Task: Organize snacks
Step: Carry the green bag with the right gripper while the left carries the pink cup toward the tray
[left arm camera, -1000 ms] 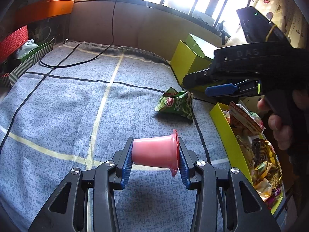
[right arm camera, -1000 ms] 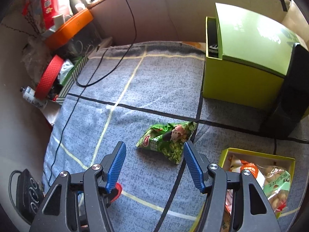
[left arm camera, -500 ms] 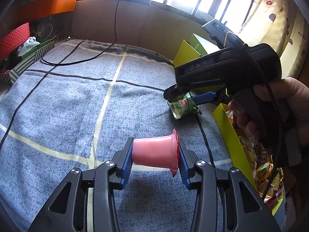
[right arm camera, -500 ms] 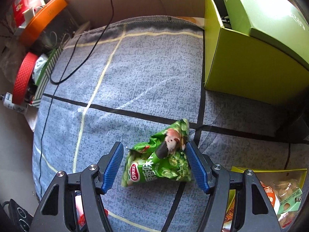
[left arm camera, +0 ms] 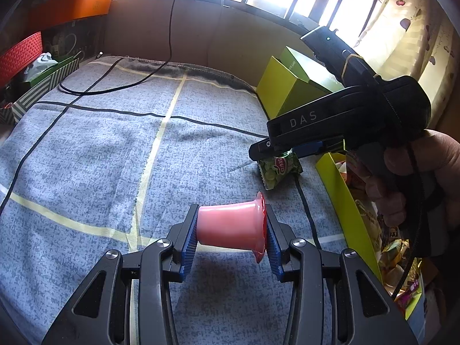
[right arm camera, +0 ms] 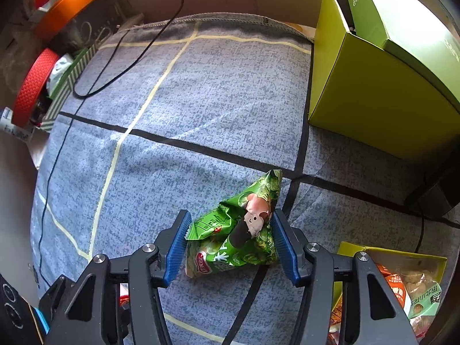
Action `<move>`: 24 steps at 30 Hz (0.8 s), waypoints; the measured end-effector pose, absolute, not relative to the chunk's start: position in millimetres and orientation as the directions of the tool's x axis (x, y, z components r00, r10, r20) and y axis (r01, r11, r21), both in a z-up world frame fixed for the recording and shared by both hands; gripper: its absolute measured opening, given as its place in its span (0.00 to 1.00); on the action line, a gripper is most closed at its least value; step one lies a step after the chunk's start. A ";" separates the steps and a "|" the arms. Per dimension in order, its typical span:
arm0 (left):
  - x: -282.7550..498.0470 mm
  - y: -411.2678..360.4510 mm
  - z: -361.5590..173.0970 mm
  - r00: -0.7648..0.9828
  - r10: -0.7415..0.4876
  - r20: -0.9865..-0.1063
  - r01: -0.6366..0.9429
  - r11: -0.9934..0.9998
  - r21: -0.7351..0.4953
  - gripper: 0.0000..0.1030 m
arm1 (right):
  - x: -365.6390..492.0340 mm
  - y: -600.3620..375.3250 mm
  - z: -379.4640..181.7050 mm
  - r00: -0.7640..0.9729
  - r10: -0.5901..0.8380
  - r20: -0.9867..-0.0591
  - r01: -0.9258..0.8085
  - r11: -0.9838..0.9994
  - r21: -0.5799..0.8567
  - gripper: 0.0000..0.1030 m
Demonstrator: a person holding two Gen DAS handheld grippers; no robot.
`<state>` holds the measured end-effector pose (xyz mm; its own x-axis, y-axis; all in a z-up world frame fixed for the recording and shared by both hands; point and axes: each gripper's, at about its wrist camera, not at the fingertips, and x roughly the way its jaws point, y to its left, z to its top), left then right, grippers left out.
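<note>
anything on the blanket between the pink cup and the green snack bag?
Nothing: in the left wrist view, only bare blue blanket lies between the pink cup and the green snack bag.

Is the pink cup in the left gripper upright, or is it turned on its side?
On its side: the pink cup lies level between the left gripper pads, rim toward the right pad.
</note>
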<state>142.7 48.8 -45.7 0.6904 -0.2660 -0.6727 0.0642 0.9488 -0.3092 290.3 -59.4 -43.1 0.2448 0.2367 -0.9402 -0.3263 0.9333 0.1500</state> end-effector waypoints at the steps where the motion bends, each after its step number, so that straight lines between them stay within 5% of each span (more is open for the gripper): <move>1: 143.0 48.6 -45.8 0.690 -0.266 -0.673 0.064 0.949 -0.310 0.42 | 288.6 -59.8 -41.7 0.246 0.241 -0.939 -0.329 0.932 0.153 0.53; 24: 130.4 36.4 -36.4 0.714 -0.244 -0.657 0.090 0.962 -0.259 0.42 | 205.2 -72.5 20.5 0.365 0.411 -0.835 -0.421 0.873 0.245 0.52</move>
